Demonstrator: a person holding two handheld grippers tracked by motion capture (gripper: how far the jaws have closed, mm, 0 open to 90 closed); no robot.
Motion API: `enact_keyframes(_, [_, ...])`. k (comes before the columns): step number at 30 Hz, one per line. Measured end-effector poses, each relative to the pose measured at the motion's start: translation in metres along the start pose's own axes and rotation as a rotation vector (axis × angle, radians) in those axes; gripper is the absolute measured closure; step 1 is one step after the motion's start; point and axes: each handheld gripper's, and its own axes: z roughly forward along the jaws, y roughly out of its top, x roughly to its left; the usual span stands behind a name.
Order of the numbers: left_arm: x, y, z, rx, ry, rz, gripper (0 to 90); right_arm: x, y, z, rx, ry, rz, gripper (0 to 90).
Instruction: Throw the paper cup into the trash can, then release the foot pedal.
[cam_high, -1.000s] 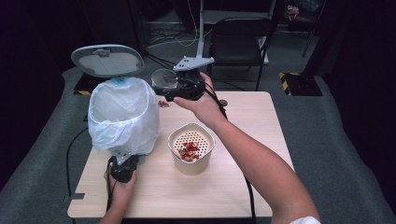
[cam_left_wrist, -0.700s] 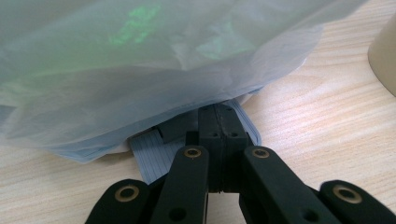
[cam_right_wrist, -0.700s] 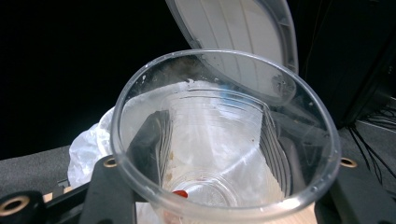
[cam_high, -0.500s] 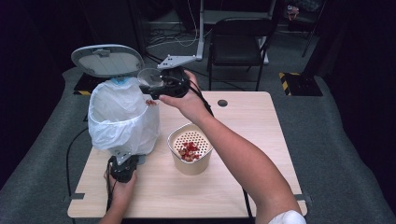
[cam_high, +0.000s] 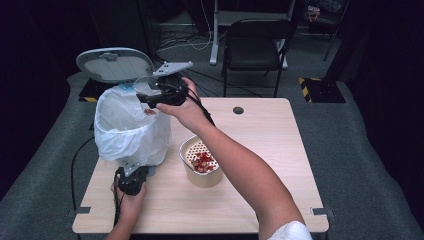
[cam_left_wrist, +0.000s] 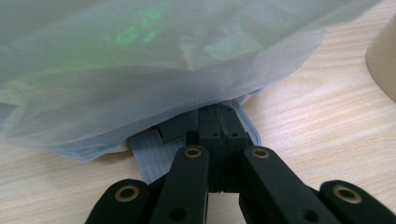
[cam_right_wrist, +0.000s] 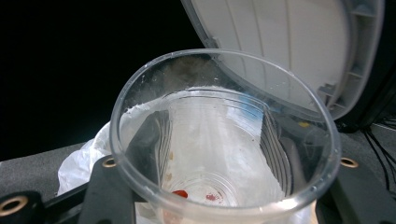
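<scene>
The bin (cam_high: 131, 131) is standing at the bench's (cam_high: 270, 150) left, the strainer pot (cam_high: 201, 162) sitting just right of it, a cup (cam_high: 146, 86) hanging above the bin.

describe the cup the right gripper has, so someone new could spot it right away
Start at the wooden table and find the white-bagged bin with its grey lid raised, at the left. Over the bin's open mouth, the right gripper clamps the clear plastic cup. Unlike the beige strainer cup standing on the table, it is see-through, with only red specks at the bottom.
</scene>
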Motion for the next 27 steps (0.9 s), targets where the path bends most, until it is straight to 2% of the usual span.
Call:
enact_keyframes(3, [-0.001,0.000,0.001,0.004,0.000,0.006,90.0,0.004,0.001,0.008,0.007,0.001,-0.006,42.0])
enact_keyframes(4, [0.001,0.001,0.000,0.007,0.000,0.024,90.0,0.004,0.001,0.008,0.007,0.001,-0.006,42.0])
enact_keyframes(5, [0.000,0.001,0.001,0.001,-0.002,0.010,90.0,0.005,0.002,0.010,0.009,-0.001,-0.008,41.7])
enact_keyframes(6, [0.001,0.001,0.001,0.005,-0.002,0.018,90.0,0.006,0.003,0.012,0.009,-0.002,-0.010,41.4])
enact_keyframes(7, [-0.001,0.001,0.001,0.005,-0.006,-0.001,90.0,0.006,0.003,0.014,0.010,-0.005,-0.010,40.8])
enact_keyframes(12, [-0.002,0.001,0.001,0.009,-0.009,0.012,90.0,0.010,0.004,0.024,0.015,-0.012,-0.027,39.7])
enact_keyframes(15, [-0.002,0.001,0.003,0.009,-0.016,0.001,90.0,0.011,0.004,0.031,0.022,-0.019,-0.021,39.5])
enact_keyframes(16, [-0.004,0.001,0.006,-0.032,-0.009,0.004,90.0,0.011,0.004,0.033,0.031,-0.026,-0.019,39.4])
enact_keyframes(17, [-0.004,0.001,0.006,-0.032,-0.009,0.004,90.0,0.011,0.004,0.033,0.031,-0.026,-0.019,39.4])
enact_keyframes(18, [-0.003,0.002,0.004,0.001,-0.019,0.017,90.0,0.012,0.004,0.035,0.032,-0.026,-0.020,39.3])
enact_keyframes(21, [-0.003,0.002,0.005,-0.015,-0.019,0.009,90.0,0.012,0.003,0.040,0.055,-0.033,-0.017,39.3])
enact_keyframes(22, [-0.002,0.003,0.004,0.011,-0.030,0.014,90.0,0.012,0.002,0.042,0.055,-0.039,-0.024,39.3])
enact_keyframes(24, [-0.003,0.002,0.005,-0.004,-0.022,0.017,90.0,0.013,0.001,0.046,0.068,-0.046,-0.014,38.8])
enact_keyframes(26, [-0.003,0.003,0.004,0.008,-0.025,0.021,90.0,0.013,0.001,0.048,0.074,-0.049,-0.013,38.7])
enact_keyframes(27, [-0.003,0.002,0.005,-0.010,-0.020,0.016,90.0,0.014,0.000,0.052,0.080,-0.058,-0.010,38.6])
